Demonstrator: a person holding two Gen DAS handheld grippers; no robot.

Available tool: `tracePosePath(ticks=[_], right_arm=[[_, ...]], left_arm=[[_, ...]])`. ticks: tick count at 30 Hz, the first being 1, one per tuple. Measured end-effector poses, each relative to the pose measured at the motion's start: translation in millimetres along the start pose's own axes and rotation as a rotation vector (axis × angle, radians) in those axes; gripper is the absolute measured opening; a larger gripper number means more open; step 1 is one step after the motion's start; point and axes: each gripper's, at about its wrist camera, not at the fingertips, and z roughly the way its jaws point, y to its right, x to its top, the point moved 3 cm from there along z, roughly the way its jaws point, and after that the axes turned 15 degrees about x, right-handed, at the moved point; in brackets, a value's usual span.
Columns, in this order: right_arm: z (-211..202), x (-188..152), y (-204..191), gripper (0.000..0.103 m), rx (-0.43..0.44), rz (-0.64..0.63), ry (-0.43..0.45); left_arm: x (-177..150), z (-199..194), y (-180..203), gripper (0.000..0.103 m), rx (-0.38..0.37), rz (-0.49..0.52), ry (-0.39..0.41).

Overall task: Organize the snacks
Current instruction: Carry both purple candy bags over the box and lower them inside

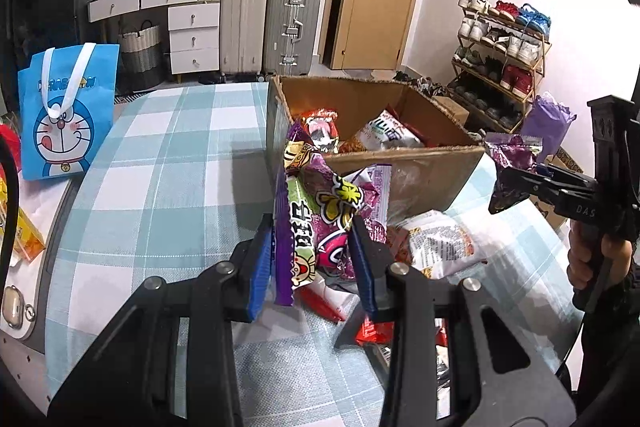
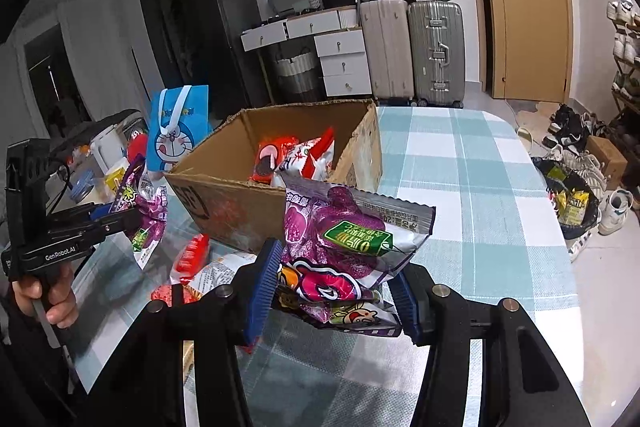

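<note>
My left gripper (image 1: 312,231) is shut on a purple snack packet (image 1: 320,211), which stands upright between the blue pads in front of the cardboard box (image 1: 420,171). My right gripper (image 2: 334,283) is shut on a second, crumpled purple packet (image 2: 340,239) just short of the box (image 2: 224,203). Each gripper shows in the other's view with its packet lifted off the table: the right one (image 1: 498,191) beside the box's right corner, the left one (image 2: 134,217) off the box's left corner. Several packets (image 2: 292,155) lie inside the box.
A white packet (image 1: 440,243) and red packets (image 1: 320,303) lie on the checked tablecloth (image 1: 160,187) in front of the box. A blue cartoon bag (image 1: 68,111) stands at the table's left edge. Suitcases (image 1: 272,23), a shoe rack (image 1: 504,59) and a door stand behind.
</note>
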Motion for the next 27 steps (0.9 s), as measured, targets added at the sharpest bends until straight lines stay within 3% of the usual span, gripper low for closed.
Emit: tracePosePath(ticks=[20, 27], right_arm=[[-21, 17, -20, 0.053, -0.004, -0.037, 0.058], [-20, 39, -27, 0.053, -0.008, -0.032, 0.085]], left_arm=[[29, -25, 0, 0.033, 0.007, -0.042, 0.075], [50, -24, 12, 0.033, -0.001, -0.061, 0.098]])
